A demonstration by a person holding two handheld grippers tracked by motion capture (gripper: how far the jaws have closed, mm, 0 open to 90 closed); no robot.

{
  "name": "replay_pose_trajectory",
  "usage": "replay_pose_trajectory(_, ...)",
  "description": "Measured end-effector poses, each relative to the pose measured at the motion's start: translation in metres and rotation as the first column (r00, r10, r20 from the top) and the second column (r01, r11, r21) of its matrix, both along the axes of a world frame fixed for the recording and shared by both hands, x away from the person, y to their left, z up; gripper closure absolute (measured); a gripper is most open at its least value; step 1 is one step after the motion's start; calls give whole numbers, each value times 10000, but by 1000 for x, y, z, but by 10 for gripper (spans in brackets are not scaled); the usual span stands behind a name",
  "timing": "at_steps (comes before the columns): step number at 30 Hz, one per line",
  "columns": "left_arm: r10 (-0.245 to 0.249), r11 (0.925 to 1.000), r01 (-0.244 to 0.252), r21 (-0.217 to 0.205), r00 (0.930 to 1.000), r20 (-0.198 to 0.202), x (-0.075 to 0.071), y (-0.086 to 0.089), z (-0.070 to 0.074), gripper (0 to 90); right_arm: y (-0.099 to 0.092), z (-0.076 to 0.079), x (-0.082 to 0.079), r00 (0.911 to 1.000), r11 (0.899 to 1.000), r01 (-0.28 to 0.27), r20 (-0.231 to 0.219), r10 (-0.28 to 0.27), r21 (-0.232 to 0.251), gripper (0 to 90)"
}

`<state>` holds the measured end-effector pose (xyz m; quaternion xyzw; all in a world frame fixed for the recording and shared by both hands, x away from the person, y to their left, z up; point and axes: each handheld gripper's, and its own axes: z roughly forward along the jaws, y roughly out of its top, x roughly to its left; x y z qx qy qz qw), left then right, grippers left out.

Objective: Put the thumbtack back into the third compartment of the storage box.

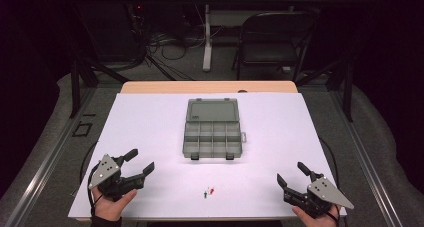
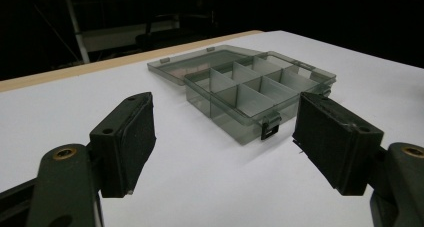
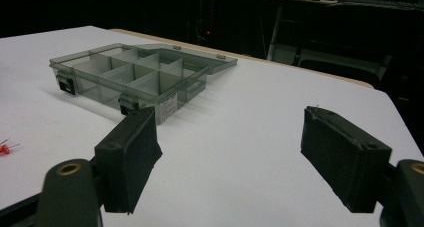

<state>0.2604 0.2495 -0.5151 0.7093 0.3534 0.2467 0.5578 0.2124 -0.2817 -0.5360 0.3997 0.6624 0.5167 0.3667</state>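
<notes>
- At the near-left corner of the white sheet (image 1: pixel 150 117), the left gripper (image 1: pixel 141 161) is held in a hand (image 1: pixel 111 203) just above the surface; jaws spread wide apart, nothing between them.
- A grey three-cornered plate (image 1: pixel 102 170) is seen on top of that gripper, with a cable trailing off toward the table edge.
- From the left gripper view, both black pads (image 2: pixel 135 137) are seen well apart, and the box (image 2: pixel 250 89) is framed in the gap, ahead and well clear of the tips.
- Ahead of both grippers and between them, a smoky translucent compartment box (image 1: pixel 212 137) is set on the sheet, lid (image 1: pixel 212 110) folded flat open on the far side.
- Two rows of four compartments are counted; contents cannot be made out. Two dark latches (image 1: pixel 193 157) are seen on the near wall.
- Nearer than the box, roughly midway between the grippers, a few tiny items (image 1: pixel 209 191) lie on the sheet: one dark, one red; too small to identify.
- At the near-right corner, the right gripper (image 1: pixel 291 173) is held in the other hand (image 1: pixel 315 219); jaws likewise wide apart and empty.
- From the right gripper view, the box (image 3: pixel 135 77) is seen ahead and left of the pads (image 3: pixel 132 157), and a red item (image 3: pixel 5 148) is caught at the left edge.
</notes>
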Motion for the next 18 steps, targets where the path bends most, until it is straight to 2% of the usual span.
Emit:
replay_pose_trajectory(5,29,9998,-31,-216,9999,-110,1,1,-1,241,3,-1,-1,9999,9999,-111,10,111,-25,218)
replay_pose_trajectory(6,-40,9987,33,-515,9999,-136,1,0,0,241,3,-1,-1,9999,9999,-118,-27,118,-75,215)
replay_pose_trajectory(7,-121,9980,111,-615,9998,-157,1,0,0,240,4,0,-1,9999,9999,-122,-38,122,-80,215)
replay_pose_trajectory(9,-293,9980,282,-568,9994,-186,-1,-1,0,236,5,1,-1,9999,9999,-120,13,120,-62,213)
replay_pose_trajectory(18,-368,9989,365,-278,9993,-112,-3,-5,2,233,9,0,-2,9998,9993,-169,67,171,-347,208)
